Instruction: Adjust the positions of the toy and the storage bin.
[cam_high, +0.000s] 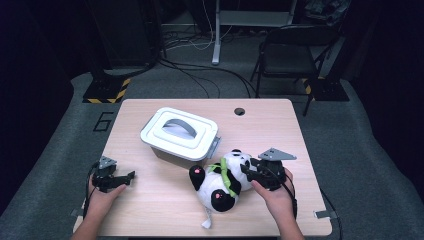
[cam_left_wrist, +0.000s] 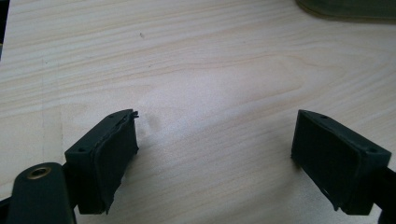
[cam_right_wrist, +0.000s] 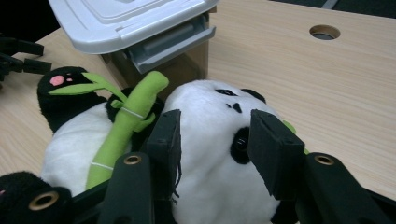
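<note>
A black-and-white panda plush (cam_high: 218, 189) lies on its back at the front middle of the wooden table (cam_high: 280, 140), a green bamboo stalk (cam_high: 227, 177) across its chest. My right gripper (cam_high: 248, 171) comes in from the right. In the right gripper view its pads (cam_right_wrist: 167, 140) press on either side of the panda's white head (cam_right_wrist: 210, 105), beside the bamboo (cam_right_wrist: 126, 116). My left gripper (cam_high: 128, 178) rests near the table's front left, pointing right. Its jaws stand wide open over bare wood (cam_left_wrist: 215, 140) with nothing between them.
A grey-white lidded storage box (cam_high: 180, 132) with a handle and a side latch (cam_right_wrist: 173, 44) stands just behind the panda. A round cable hole (cam_high: 239, 111) sits at the table's far edge. A black folding chair (cam_high: 290, 50) and floor cables lie beyond the table.
</note>
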